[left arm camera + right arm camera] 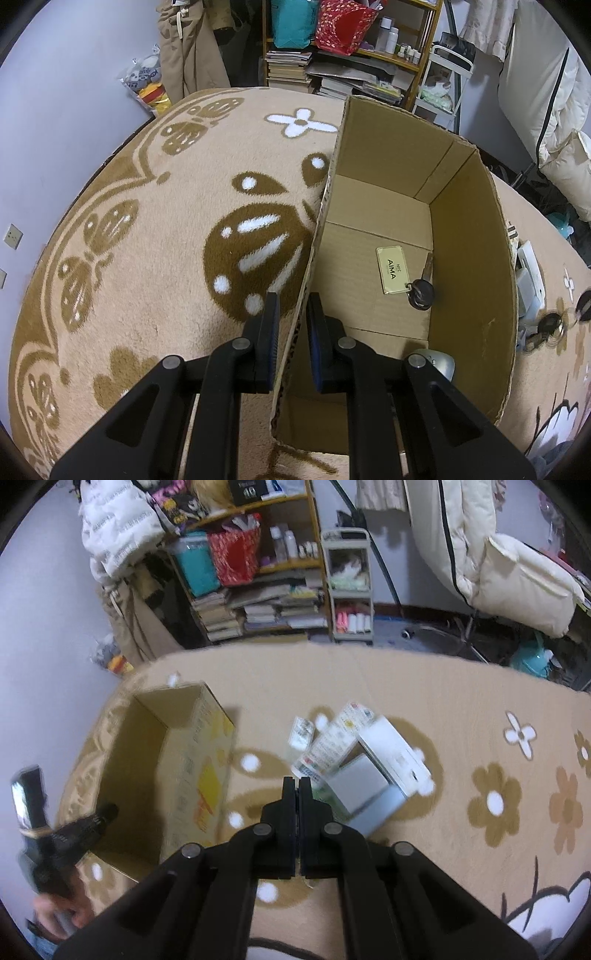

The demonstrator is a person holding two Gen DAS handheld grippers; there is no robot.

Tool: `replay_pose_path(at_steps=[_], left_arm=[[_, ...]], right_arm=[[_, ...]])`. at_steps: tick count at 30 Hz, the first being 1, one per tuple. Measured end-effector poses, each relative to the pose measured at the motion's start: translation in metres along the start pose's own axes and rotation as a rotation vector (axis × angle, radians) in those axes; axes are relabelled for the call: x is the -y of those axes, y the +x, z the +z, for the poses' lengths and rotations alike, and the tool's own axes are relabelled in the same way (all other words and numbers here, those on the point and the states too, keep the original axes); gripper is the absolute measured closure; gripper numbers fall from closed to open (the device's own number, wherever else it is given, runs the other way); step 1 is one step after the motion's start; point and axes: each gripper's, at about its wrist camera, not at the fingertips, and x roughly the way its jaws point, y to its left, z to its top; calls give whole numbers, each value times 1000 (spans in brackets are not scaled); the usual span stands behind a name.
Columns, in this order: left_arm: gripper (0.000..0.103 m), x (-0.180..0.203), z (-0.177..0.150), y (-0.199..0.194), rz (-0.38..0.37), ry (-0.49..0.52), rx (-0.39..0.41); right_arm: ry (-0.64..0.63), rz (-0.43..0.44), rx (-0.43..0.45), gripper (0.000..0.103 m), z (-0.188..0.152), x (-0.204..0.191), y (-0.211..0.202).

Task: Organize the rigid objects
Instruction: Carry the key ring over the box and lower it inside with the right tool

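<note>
Two views split the scene: only my left wrist view shows inside the open brown cardboard box [417,206], where a gold tag with black key [404,277] lies on its floor. My left gripper [291,314] straddles the box's left wall, pads near it; whether they clamp it, I cannot tell. My right gripper [296,788] hovers pressed together at lower centre, before blurred white packets and a grey box [354,760] on the beige flowered carpet [461,701].

Ahead of my left gripper and to its right, inside the cardboard box [391,206], a pale yellow key tag [394,270] lies flat on the box floor. I read "NFC" in small letters and "AIMA" in larger black letters on it. Far beyond my right gripper, on the top shelf, a black box [246,491] shows the number "10" in white. The printed cartons [332,744] just ahead of that gripper are too blurred to read.
</note>
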Motion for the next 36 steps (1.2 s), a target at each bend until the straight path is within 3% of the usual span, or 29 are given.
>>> replay_pose_path(at_steps=[17,23,27,32,36], left_arm=[[92,0,-4,-4,-13,20,13],[92,1,-4,-5,-17,29,15],[95,-1,-4,-5,-54,9,0],[95,1,-5,-5,-48,20,4],[95,1,-5,-4,-50,19,3]], right_arm=[[-147,162,159,100,72,-113,-37],[-188,207,88,100,60,-143,-7],[-211,190,10,100,40,-151,23],[-251,168,-70,100,18,-156,52],[-259,172,-59,99,9,-154,51]])
